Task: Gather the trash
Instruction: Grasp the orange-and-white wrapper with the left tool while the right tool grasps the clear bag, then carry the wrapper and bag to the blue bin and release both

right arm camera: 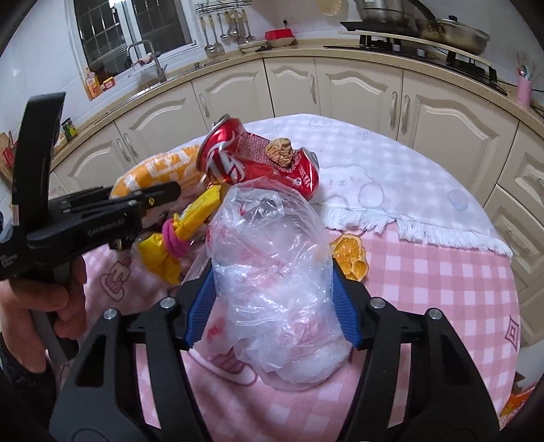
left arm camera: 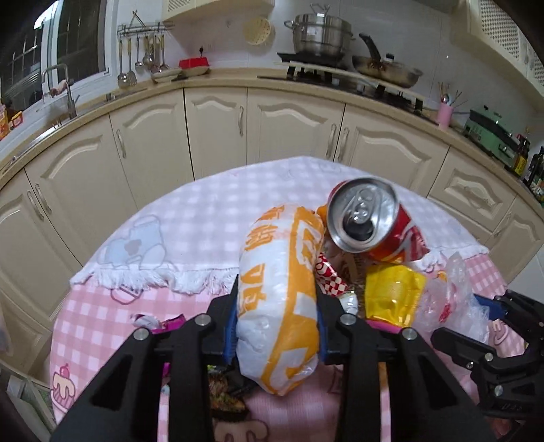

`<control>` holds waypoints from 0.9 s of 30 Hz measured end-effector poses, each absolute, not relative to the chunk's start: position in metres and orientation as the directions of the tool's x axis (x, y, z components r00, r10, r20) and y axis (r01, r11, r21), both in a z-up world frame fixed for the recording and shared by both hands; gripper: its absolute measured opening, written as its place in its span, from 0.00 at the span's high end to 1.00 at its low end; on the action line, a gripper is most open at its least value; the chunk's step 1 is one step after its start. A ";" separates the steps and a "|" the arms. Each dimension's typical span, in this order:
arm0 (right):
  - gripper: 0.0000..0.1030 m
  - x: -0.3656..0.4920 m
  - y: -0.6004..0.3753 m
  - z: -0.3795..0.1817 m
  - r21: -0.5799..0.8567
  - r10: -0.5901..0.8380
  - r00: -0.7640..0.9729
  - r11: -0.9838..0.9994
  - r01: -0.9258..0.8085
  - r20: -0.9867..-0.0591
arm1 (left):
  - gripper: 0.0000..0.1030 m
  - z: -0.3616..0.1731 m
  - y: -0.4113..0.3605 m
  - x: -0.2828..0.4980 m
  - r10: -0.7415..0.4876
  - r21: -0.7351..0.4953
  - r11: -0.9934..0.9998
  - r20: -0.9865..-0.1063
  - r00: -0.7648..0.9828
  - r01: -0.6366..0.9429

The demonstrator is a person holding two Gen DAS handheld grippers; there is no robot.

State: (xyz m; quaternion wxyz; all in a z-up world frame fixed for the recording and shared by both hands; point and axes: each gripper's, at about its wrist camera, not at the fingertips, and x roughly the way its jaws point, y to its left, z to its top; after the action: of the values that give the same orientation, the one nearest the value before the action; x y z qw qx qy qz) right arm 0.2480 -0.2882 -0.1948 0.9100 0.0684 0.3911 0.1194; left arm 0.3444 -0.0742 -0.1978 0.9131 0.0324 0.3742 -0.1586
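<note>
Orange-and-white plastic snack bag (left arm camera: pixel 282 306) clamped in left gripper (left arm camera: pixel 276 323), crumpled clear plastic bag (right arm camera: pixel 272 289) pinched by right gripper (right arm camera: pixel 273 306), both above pink checked tablecloth (right arm camera: pixel 442 289), dented red soda can (left arm camera: pixel 365 217) just beyond.

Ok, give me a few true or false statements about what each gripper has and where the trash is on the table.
1. The left gripper grips an orange and white bag. True.
2. The right gripper is empty. False: it is closed around a clear plastic bag.
3. The red can stands upright. False: it lies tipped on the trash pile.
4. A dried orange slice lies on the pink checked tablecloth. True.
5. The stove holds no cookware. False: a steel pot sits on it.
</note>
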 end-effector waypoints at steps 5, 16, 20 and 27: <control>0.42 0.223 -0.305 -0.180 0.316 0.325 0.700 0.937 -0.147 -0.636 | 0.68 -0.179 -0.058 0.315 -0.297 -0.113 0.949 -0.633 0.715 0.294; 0.42 0.173 -0.331 -0.138 0.389 0.352 0.767 0.910 -0.146 -0.536 | 0.67 -0.125 -0.063 0.230 -0.370 -0.142 0.927 -0.487 0.792 0.346; 0.42 0.153 -0.344 -0.125 0.378 0.332 0.791 0.915 -0.138 -0.513 | 0.67 -0.113 -0.076 0.204 -0.398 -0.142 0.915 -0.458 0.795 0.377; 0.42 0.111 -0.391 -0.112 0.373 0.259 0.839 0.925 -0.072 -0.479 | 0.67 -0.100 -0.123 0.167 -0.495 -0.137 0.862 -0.431 0.754 0.488</control>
State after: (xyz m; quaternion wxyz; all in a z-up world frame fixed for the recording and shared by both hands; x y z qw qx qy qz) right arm 0.1110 -0.3908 -0.1118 0.9431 0.1728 0.2703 0.0877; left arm 0.1665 -0.1234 -0.1001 0.9366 -0.0081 0.2322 -0.2625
